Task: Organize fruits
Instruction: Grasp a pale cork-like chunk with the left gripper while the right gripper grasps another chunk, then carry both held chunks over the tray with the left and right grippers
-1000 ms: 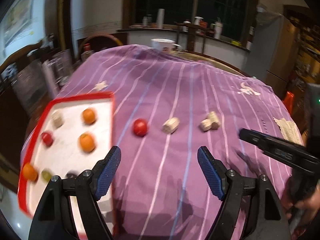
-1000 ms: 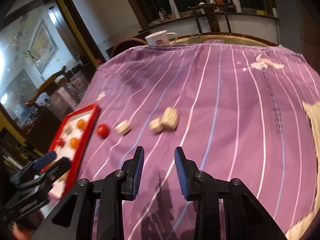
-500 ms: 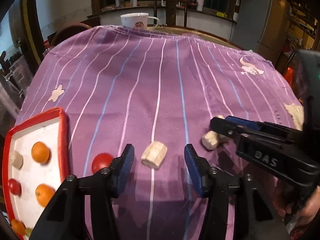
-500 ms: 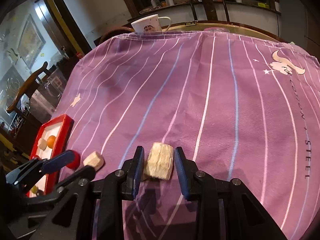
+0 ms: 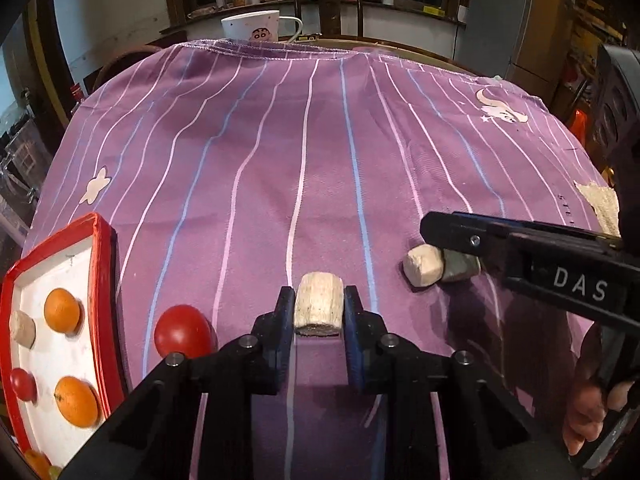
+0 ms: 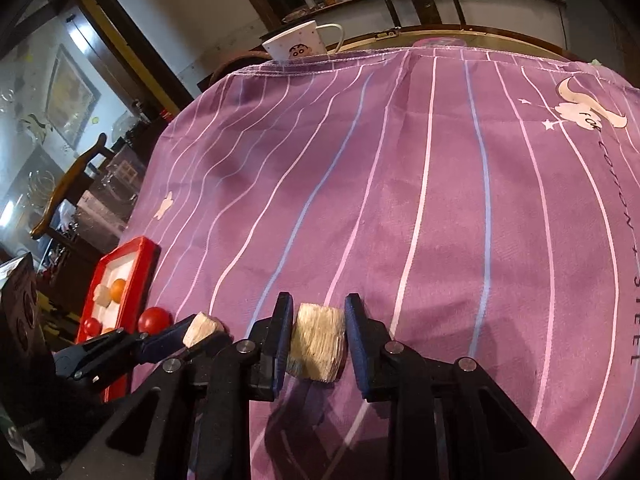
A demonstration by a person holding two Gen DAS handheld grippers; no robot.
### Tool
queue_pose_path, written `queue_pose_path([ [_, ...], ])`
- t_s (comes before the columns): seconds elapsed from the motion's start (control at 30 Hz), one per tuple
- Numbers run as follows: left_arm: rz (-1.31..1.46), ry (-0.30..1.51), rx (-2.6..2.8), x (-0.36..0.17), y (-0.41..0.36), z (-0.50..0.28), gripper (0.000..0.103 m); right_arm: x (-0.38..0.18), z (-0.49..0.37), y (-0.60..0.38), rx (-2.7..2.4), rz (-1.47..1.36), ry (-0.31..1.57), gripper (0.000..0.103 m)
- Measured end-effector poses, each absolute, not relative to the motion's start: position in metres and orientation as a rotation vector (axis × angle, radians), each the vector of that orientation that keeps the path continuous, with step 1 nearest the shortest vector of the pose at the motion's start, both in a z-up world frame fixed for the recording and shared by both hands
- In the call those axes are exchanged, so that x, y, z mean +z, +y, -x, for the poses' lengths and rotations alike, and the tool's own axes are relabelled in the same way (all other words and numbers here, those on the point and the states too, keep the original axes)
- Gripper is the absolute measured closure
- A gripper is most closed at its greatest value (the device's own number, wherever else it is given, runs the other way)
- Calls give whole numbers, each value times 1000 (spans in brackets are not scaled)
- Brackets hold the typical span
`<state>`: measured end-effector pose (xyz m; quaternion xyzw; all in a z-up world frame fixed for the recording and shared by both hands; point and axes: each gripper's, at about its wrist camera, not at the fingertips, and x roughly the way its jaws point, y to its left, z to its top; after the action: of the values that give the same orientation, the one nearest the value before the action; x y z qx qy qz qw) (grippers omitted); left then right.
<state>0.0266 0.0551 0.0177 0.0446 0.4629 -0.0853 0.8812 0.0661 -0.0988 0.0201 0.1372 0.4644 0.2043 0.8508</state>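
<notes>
1. Your left tongs (image 5: 319, 312) have just clenched on a pale fibrous chunk (image 5: 319, 307), low centre, resting on the table (image 5: 320, 160).
2. Your right tongs (image 6: 318, 334) have been closing around another chunk (image 6: 317, 342); contact looks likely (right pad unclear).
3. Light, stiffish, crumbly: grip the flat sides.

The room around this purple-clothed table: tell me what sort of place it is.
Probably a home dining room or kitchen: a cartoon mug at the table's far edge, wooden chairs, and a counter holding bottles under dark windows.

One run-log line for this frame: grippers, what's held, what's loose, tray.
left gripper: shut on beige chunk | right gripper: shut on pale chunk | red tomato: loose on cloth | red tray: holds oranges
</notes>
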Motion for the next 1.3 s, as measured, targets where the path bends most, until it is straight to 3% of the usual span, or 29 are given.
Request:
queue_pose_path([
  [0.53, 80, 889, -239, 44, 57, 63, 79, 33, -6, -115, 469, -188, 947, 74],
  [0.87, 143, 873, -201, 44, 72, 90, 79, 20, 2, -90, 479, -99, 938, 73],
  [1.3, 172, 804, -144, 62, 93, 117, 79, 49, 45, -87, 507, -133, 870, 74],
])
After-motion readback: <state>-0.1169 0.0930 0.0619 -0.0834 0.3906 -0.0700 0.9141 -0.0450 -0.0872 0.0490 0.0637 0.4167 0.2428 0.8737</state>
